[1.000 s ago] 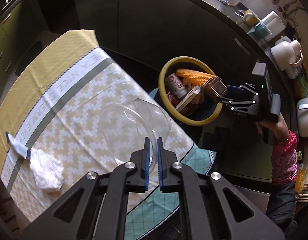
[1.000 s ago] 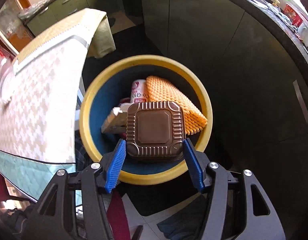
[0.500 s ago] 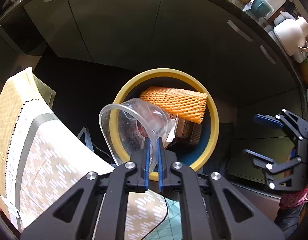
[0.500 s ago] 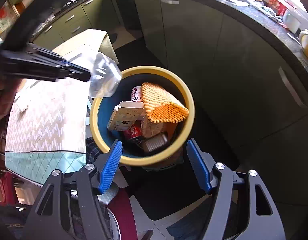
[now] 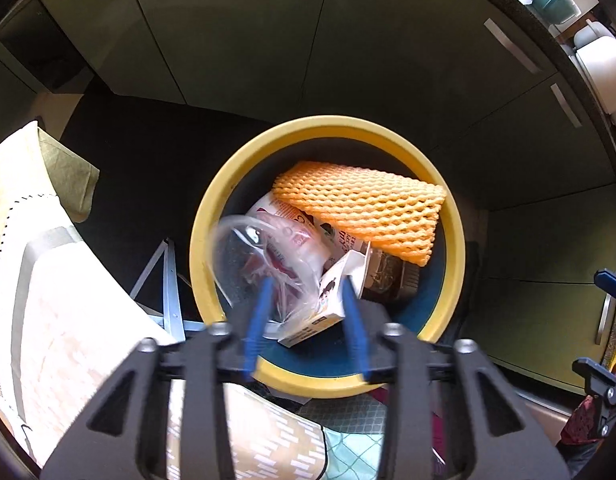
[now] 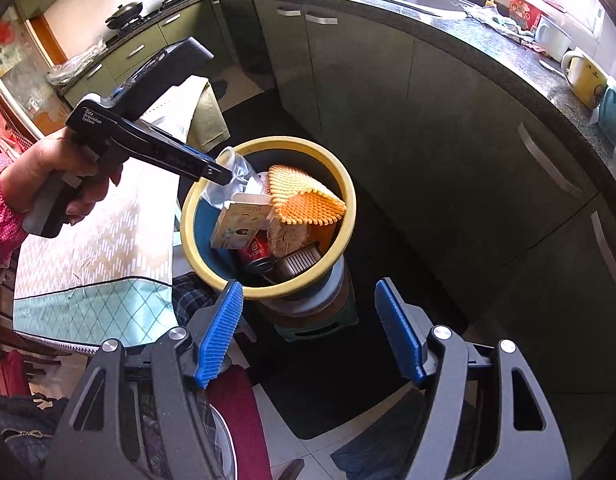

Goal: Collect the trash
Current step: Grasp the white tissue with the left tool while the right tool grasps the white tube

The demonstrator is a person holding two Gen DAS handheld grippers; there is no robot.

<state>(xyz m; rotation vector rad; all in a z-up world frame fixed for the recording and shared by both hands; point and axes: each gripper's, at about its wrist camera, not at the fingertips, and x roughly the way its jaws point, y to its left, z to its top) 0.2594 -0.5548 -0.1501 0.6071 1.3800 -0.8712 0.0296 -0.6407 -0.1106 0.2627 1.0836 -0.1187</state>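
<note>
A yellow-rimmed bin (image 5: pixel 456 240) (image 6: pixel 348 200) holds an orange foam net (image 5: pixel 360 208) (image 6: pixel 304 196), a small carton (image 5: pixel 328 304) (image 6: pixel 240 220), a red can (image 6: pixel 256 252) and a brown ribbed tray (image 6: pixel 296 264). My left gripper (image 5: pixel 306 324) (image 6: pixel 222 176) is open above the bin's near rim. A clear plastic container (image 5: pixel 260 256) (image 6: pixel 232 176) is blurred just beyond its fingers, over the bin's left side. My right gripper (image 6: pixel 308 332) is open and empty, back from the bin.
A table with a beige patterned cloth (image 5: pixel 80 320) (image 6: pixel 100 240) stands left of the bin. Green kitchen cabinets (image 5: pixel 268 40) (image 6: pixel 388 100) curve behind it. The bin sits on a stack of stools (image 6: pixel 312 316).
My left gripper carried the clear container from the table to over the bin and opened its fingers. My right gripper dropped the brown tray into the bin and pulled back.
</note>
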